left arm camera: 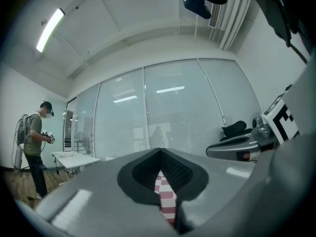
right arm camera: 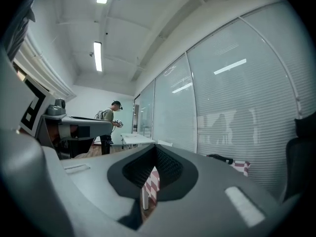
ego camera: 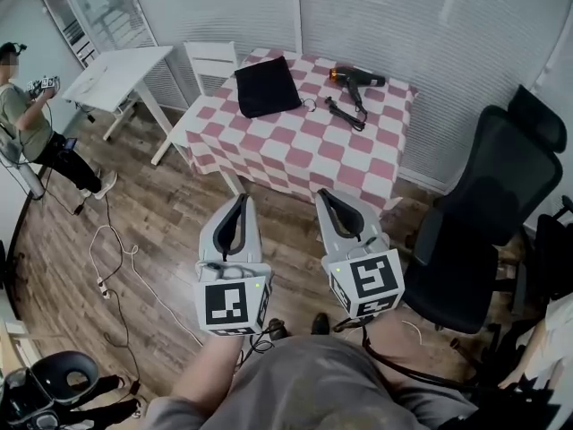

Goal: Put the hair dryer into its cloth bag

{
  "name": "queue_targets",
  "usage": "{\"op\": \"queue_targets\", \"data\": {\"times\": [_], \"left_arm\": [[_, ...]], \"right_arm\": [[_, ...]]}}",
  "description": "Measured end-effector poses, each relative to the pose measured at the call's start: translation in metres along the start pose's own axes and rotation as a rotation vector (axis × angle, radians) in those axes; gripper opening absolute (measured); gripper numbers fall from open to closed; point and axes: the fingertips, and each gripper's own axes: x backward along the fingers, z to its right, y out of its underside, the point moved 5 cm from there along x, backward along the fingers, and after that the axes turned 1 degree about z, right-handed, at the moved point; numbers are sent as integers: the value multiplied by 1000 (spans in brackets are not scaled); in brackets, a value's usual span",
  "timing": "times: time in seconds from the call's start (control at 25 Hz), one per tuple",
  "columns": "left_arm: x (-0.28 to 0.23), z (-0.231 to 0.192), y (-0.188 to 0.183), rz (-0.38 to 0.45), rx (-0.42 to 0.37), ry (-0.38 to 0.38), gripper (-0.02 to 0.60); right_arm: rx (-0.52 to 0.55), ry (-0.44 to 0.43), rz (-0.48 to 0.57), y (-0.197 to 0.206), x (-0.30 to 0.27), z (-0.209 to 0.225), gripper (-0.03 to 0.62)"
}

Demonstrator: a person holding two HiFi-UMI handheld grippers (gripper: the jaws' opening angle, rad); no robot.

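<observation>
— While both grippers hang this far back from the table, nothing's begun, has it?
— No. The left gripper and right gripper are each pinched to a slit with nothing in them. You only see checked cloth through the gap.
— Where's the dryer?
— The dryer lies at the table's far right, its cord trailing toward us. The bag lies flat at the far left, well apart from it.
— So what makes a good start?
— I'd step in and spread the jaws before reaching. One gripper should find the bag's mouth and lift one layer only. Which edge is the mouth I can't tell from here. The other should take the dryer by its handle, not the cord.
— And the cord?
— Gather it first, I'd say, or it may snag at the opening. Mind the chair on the right when walking up.
</observation>
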Motion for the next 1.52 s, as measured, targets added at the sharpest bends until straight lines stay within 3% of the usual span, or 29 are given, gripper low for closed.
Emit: {"op": "queue_targets", "data": {"times": [0.28, 0.56, 0.84, 1.28, 1.52], "left_arm": [[-22, 13, 2, -14, 0, -25, 0], [-47, -4, 20, -62, 18, -42, 0], [-111, -50, 49, -66, 28, -28, 0], [-209, -148, 56, -16, 54, 20, 0], [-249, -162, 69, -40, 88, 60, 0]], "right_arm": [[-6, -13, -21, 9, -8, 31, 28], [-29, -30, -67, 26, -36, 40, 28], [-37, 3, -101, 44, -111, 55, 28], [30, 50, -79, 4, -251, 58, 28], [33, 87, -97, 4, -284, 77, 28]]}}
